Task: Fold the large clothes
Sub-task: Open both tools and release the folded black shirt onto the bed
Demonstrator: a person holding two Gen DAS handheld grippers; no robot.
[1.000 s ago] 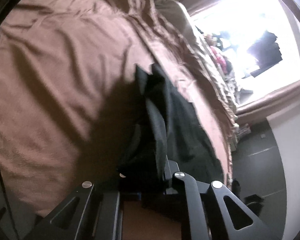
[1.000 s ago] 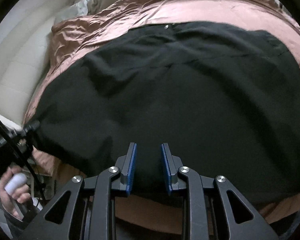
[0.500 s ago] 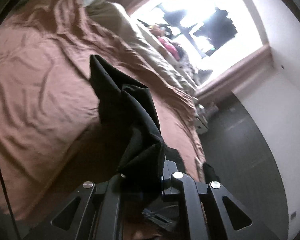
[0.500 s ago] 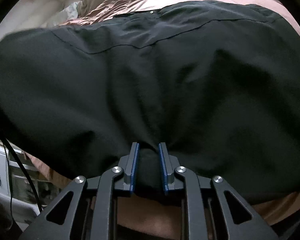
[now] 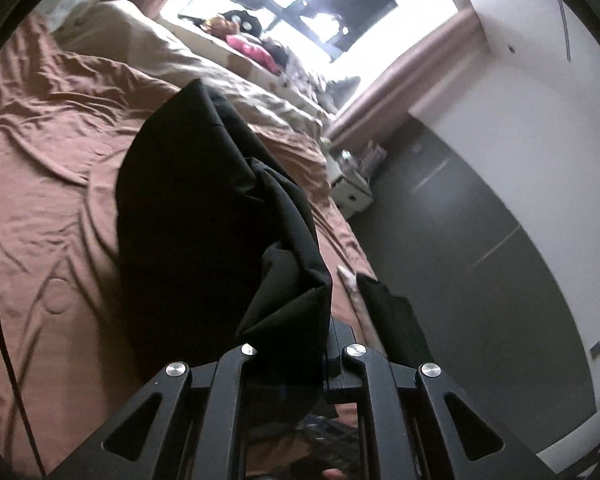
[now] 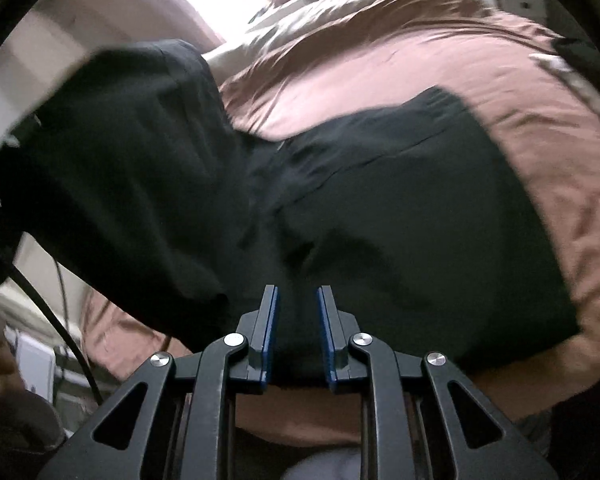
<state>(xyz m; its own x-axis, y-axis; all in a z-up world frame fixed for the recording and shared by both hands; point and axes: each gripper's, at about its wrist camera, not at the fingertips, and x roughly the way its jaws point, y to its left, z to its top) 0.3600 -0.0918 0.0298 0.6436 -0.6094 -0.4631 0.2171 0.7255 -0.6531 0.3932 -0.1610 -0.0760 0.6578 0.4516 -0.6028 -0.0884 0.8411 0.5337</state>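
Garment: black garment [image 6: 400,216], large, lies on the brown bedspread [image 5: 40,208] of the bed, near its front edge; one side is raised off the bed and hangs in folds.
Left gripper [image 5: 300,356]: fingers nearly closed, clamped on a bunched corner of the garment; the cloth rises from them in a dark peak above the bedspread (the pads themselves are hidden by the fabric).
Right gripper [image 6: 297,332]: blue-padded fingers [image 6: 270,332] stand a narrow gap apart with the garment's near hem between them; the cloth fills the gap and the pads press on it. Its fingers have just been closing.
Lifted side: seen from the right wrist, the left part of the garment is held up, blurred.
Bed: cream duvet [image 5: 172,60] along the far side, beneath a bright window [image 5: 312,4].
Floor: dark grey floor [image 5: 480,248] beside the bed, a small white nightstand [image 5: 352,188] at its edge.
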